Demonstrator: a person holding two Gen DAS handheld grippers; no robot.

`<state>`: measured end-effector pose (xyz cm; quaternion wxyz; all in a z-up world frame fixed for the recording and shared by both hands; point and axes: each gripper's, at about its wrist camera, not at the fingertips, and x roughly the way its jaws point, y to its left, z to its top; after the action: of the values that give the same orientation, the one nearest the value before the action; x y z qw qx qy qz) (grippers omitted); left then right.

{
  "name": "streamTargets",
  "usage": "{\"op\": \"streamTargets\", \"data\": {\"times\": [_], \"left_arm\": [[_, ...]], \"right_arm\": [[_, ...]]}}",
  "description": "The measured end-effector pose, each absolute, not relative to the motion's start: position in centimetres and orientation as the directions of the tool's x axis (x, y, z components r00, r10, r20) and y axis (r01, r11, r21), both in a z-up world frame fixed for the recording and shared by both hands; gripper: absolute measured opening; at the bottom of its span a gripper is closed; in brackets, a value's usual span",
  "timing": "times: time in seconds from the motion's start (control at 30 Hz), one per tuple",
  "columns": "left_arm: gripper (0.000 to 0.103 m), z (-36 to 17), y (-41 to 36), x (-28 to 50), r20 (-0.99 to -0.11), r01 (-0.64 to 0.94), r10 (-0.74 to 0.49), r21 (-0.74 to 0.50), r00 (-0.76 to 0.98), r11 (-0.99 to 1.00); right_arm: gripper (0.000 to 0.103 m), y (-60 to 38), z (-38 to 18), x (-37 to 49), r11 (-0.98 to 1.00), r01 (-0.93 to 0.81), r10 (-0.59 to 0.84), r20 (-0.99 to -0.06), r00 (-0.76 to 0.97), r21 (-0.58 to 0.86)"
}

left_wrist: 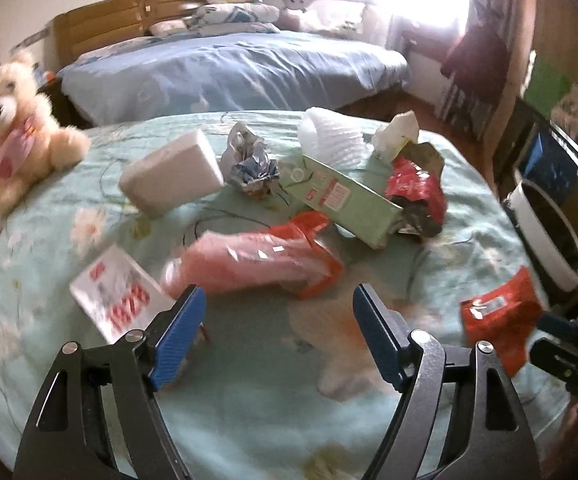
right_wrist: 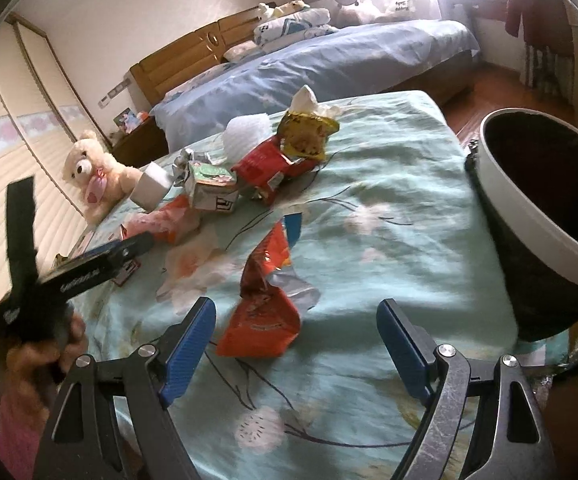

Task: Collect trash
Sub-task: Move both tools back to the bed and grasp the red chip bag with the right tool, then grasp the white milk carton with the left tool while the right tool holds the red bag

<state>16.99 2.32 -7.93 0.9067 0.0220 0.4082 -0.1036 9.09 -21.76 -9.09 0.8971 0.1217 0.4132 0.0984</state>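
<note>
Trash lies scattered on a pale green bedspread [left_wrist: 249, 400]. My left gripper [left_wrist: 279, 300] is open and holds nothing; a pink and red plastic bag [left_wrist: 249, 260] lies just ahead of its fingertips. Beyond are a green carton [left_wrist: 349, 196], a white foam block [left_wrist: 173, 172], a crumpled foil wrapper [left_wrist: 253, 164] and a red wrapper [left_wrist: 417, 184]. My right gripper [right_wrist: 297, 312] is also open. An orange-red snack bag [right_wrist: 265, 312] lies on the spread between its fingertips, untouched by the pads. The left gripper [right_wrist: 89, 268] shows at the left of the right wrist view.
A dark bin with a white rim [right_wrist: 529, 216] stands against the bed's right edge. A cream teddy bear [left_wrist: 13, 136] sits at the far left. A card with red numbers [left_wrist: 117, 296] lies near the left fingers. A second bed with blue covers [left_wrist: 229, 68] is behind.
</note>
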Motion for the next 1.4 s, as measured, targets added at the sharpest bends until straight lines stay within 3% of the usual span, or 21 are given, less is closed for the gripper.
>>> {"op": "streamTargets", "data": {"times": [0.17,0.3,0.37,0.43,0.47,0.53,0.57,0.7,0.9,0.93,1.0,1.03,1.07,1.13,1.27,1.4], "left_arm": [[0.082,-8.6,2.8,18.6,-0.762,0.27,-0.174,0.002,0.624,0.963],[0.079,-9.4,2.7,19.5,-0.771,0.293,-0.164,0.031,0.615,0.956],[0.044,-9.7,2.3,19.6,-0.776,0.315,-0.184,0.019,0.603,0.949],[0.027,-9.9,1.9,19.7,-0.785,0.333,-0.205,0.003,0.585,0.943],[0.02,-10.0,1.7,19.8,-0.786,0.339,-0.21,-0.001,0.581,0.941],[0.006,-9.9,1.2,19.6,-0.784,0.351,-0.221,-0.005,0.58,0.936],[0.001,-9.8,1.0,19.5,-0.781,0.358,-0.231,-0.01,0.58,0.934],[0.001,-9.3,0.5,18.5,-0.759,0.368,-0.252,-0.017,0.6,0.93],[0.001,-8.5,0.8,17.2,-0.745,0.332,-0.268,-0.066,0.61,0.941],[0.005,-8.5,1.0,17.4,-0.748,0.309,-0.243,-0.054,0.618,0.95],[0.034,-8.3,1.4,17.9,-0.749,0.28,-0.222,-0.052,0.624,0.959],[0.06,-7.9,1.8,18.1,-0.742,0.264,-0.215,-0.054,0.635,0.963],[0.071,-7.6,2.2,18.2,-0.736,0.252,-0.205,-0.048,0.645,0.966],[0.072,-6.9,3.0,18.2,-0.724,0.23,-0.179,-0.029,0.666,0.973],[0.096,-6.6,5.1,17.6,-0.723,0.104,-0.073,-0.002,0.687,0.995],[0.1,-8.2,6.7,17.1,-0.751,-0.076,0.09,0.053,0.654,0.996]], "right_arm": [[0.084,-21.4,-9.6,9.6,0.944,-0.078,0.298,-0.723,0.623,0.321],[0.083,-20.8,-10.0,10.2,0.944,-0.084,0.302,-0.727,0.617,0.321],[0.078,-20.5,-10.1,10.5,0.942,-0.088,0.308,-0.728,0.612,0.324],[0.049,-20.3,-10.2,10.6,0.945,-0.088,0.301,-0.733,0.61,0.315],[0.042,-20.2,-10.3,10.7,0.947,-0.085,0.296,-0.737,0.607,0.311],[0.017,-20.4,-10.4,10.7,0.945,-0.08,0.3,-0.74,0.601,0.318],[0.013,-20.5,-10.5,10.7,0.943,-0.08,0.303,-0.739,0.602,0.322],[0.005,-20.6,-10.0,10.3,0.946,-0.088,0.298,-0.726,0.62,0.313],[0.005,-21.0,-9.5,9.8,0.946,-0.092,0.297,-0.714,0.634,0.312],[0.005,-21.1,-9.5,9.7,0.945,-0.09,0.299,-0.714,0.633,0.315],[0.005,-21.3,-9.5,9.6,0.942,-0.088,0.305,-0.716,0.628,0.325],[0.005,-21.4,-9.5,9.6,0.942,-0.087,0.305,-0.716,0.628,0.325],[0.005,-21.4,-9.5,9.5,0.942,-0.087,0.304,-0.715,0.629,0.324],[0.005,-21.5,-9.3,9.4,0.942,-0.089,0.305,-0.713,0.631,0.324],[0.005,-21.5,-9.2,9.3,0.943,-0.092,0.302,-0.71,0.637,0.319],[0.005,-21.1,-9.5,9.6,0.942,-0.102,0.31,-0.712,0.63,0.32]]}}
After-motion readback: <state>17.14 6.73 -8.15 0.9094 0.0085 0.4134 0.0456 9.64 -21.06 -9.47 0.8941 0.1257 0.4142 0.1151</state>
